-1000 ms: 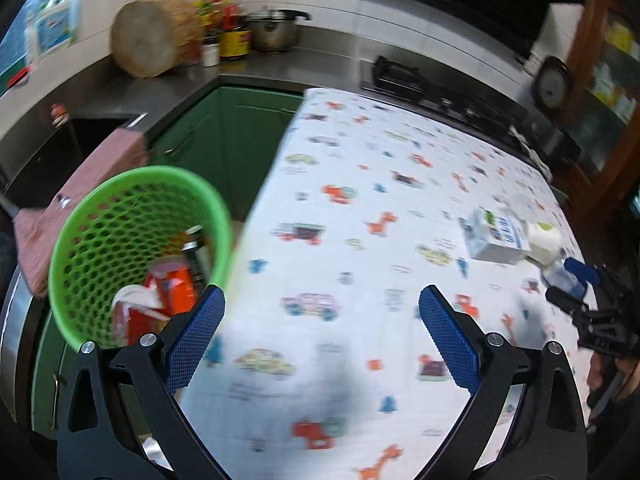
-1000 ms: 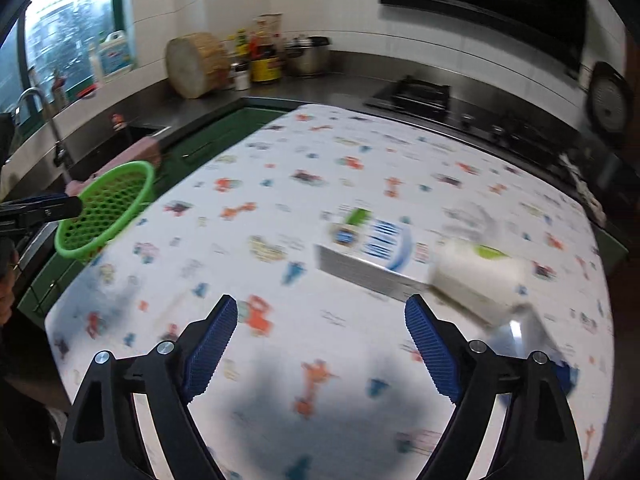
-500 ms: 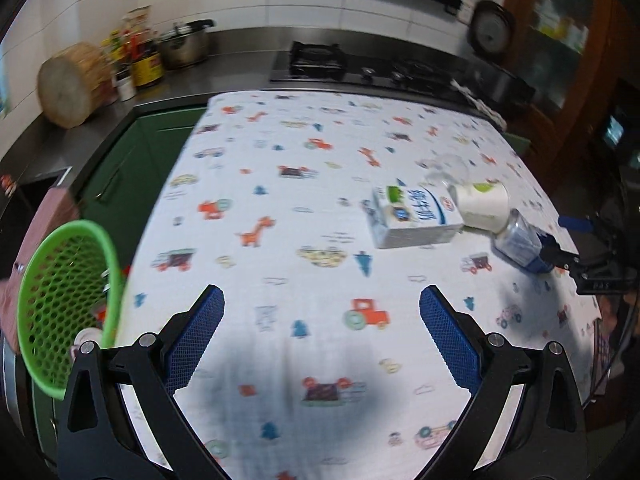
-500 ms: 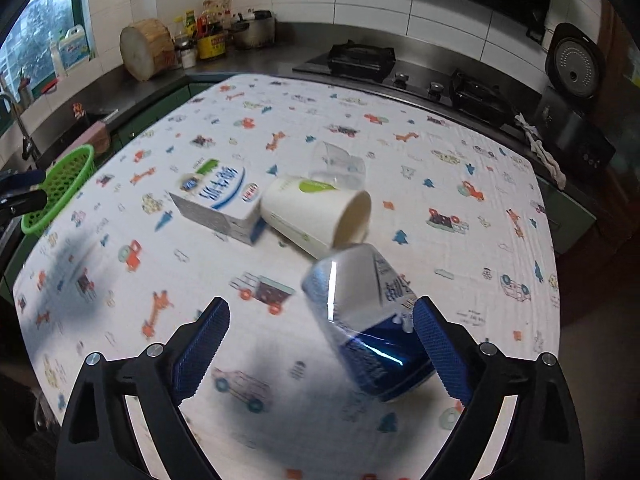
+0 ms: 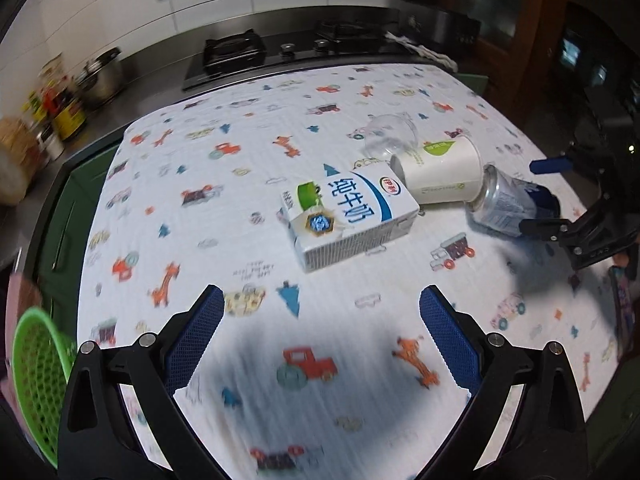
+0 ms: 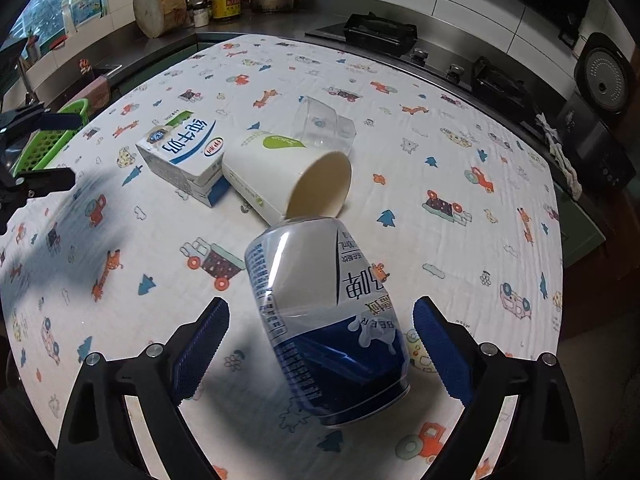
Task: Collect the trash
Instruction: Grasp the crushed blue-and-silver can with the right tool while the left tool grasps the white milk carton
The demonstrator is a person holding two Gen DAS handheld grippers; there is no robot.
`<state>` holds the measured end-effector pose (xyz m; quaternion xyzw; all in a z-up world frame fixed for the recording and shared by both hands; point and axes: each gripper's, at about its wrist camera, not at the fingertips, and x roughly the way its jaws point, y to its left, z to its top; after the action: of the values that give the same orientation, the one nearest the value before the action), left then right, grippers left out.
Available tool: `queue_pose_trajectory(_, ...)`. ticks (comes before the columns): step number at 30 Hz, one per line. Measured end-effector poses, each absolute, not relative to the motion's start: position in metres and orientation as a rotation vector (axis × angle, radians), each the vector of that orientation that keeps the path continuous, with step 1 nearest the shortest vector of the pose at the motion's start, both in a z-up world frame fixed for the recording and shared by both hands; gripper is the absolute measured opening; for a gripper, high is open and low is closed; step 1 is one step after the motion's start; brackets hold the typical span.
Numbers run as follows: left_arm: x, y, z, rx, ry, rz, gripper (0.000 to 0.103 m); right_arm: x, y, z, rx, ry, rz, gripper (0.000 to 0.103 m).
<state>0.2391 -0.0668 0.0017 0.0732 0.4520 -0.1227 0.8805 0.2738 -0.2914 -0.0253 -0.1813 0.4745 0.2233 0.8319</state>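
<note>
Right wrist view, lower middle: right gripper with jaws spread wide, blue pads either side of a beer can lying on its side – pads clear of it, nothing grasped. Just beyond the can, touching its far end: a paper cup on its side, mouth toward the camera. Left of the cup, against it: a milk carton lying flat. Behind the cup: a clear plastic cup, tipped over. All on a table under a cartoon-print cloth. At the left edge, partly hidden by the other gripper: a green basket.

Left wrist view, bottom: left gripper released too – jaws wide apart, only cloth between them. Past it, mid-frame: the carton, then the paper cup and the can toward the right. Lower left corner: the basket off the table's edge. Far back: stove and countertop.
</note>
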Motion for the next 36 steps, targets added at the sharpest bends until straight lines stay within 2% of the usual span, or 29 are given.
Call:
queue_pose_trajectory(18, 0.315, -0.106, -0.033, 0.38, 0.945, -0.503, 0.097, 0.292, -0.295, -0.048, -0.429, 1.095, 0.589, 0.09)
queue_pose_trajectory(36, 0.338, -0.116, -0.041, 0.419, 0.961, -0.646, 0.098, 0.309, -0.29, -0.063, -0.412, 1.155, 0.666, 0.09)
